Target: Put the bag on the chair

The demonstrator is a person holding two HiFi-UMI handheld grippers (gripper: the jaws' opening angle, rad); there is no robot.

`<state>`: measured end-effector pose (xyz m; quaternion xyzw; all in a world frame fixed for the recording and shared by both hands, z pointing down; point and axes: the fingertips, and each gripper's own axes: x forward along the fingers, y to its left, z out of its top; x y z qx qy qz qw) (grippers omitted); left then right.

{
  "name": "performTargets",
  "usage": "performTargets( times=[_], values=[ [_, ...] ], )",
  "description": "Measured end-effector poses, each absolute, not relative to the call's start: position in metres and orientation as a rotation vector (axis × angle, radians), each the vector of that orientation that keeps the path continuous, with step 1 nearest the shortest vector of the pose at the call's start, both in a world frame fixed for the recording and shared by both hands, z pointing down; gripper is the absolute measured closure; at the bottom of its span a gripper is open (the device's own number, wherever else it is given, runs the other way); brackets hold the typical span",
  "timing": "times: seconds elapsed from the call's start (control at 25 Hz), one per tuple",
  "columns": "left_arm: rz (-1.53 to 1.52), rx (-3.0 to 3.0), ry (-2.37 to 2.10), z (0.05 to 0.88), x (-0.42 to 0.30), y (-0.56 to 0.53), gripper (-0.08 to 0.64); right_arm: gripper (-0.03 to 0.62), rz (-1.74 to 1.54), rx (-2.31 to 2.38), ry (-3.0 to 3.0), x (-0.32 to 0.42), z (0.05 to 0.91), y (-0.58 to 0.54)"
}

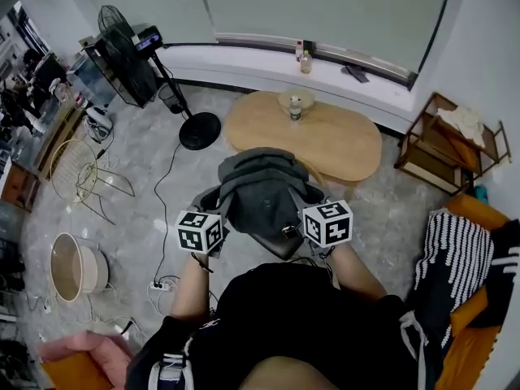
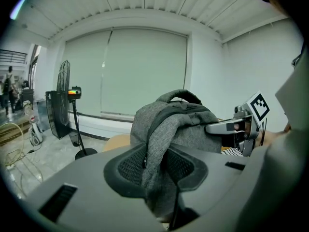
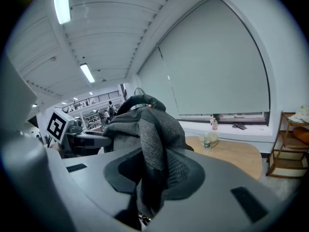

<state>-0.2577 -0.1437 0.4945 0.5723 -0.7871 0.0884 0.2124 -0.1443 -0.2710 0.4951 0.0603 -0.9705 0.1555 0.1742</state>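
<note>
A grey fabric backpack [image 1: 258, 184] hangs in front of me, held up between both grippers. My left gripper [image 1: 221, 222] is shut on a grey strap of the bag [image 2: 157, 144], which runs down between its jaws. Another fold of the bag's fabric [image 3: 149, 144] is pinched in my right gripper [image 1: 297, 220], which is shut as well. Each gripper shows in the other's view: the right gripper [image 2: 234, 126] beside the bag, and the left gripper [image 3: 79, 139] likewise. A thin tan curved rim [image 1: 315, 171] shows behind the bag; I cannot tell whether it belongs to a chair.
An oval wooden table [image 1: 333, 140] with a bottle [image 1: 296, 110] stands just beyond the bag. At the left are a floor fan [image 1: 122, 51], a wire chair [image 1: 77, 173] and floor cables. A wooden shelf [image 1: 451, 145] and an orange sofa [image 1: 471, 299] are at the right.
</note>
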Motion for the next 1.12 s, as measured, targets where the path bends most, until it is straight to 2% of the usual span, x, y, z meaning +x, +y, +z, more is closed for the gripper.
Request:
performTargets(
  times=[0.4,1.12],
  values=[
    [0.25,1.565,-2.137,0.519,-0.299,-0.196,0.437,0.486,0.476,0.167,-2.682,-0.184,0.521,-0.323],
    [0.389,1.91,-1.73,0.581,-0.406,-0.278,0.437,0.486,0.64,0.615,-2.505,-0.255,0.582,-0.36]
  ],
)
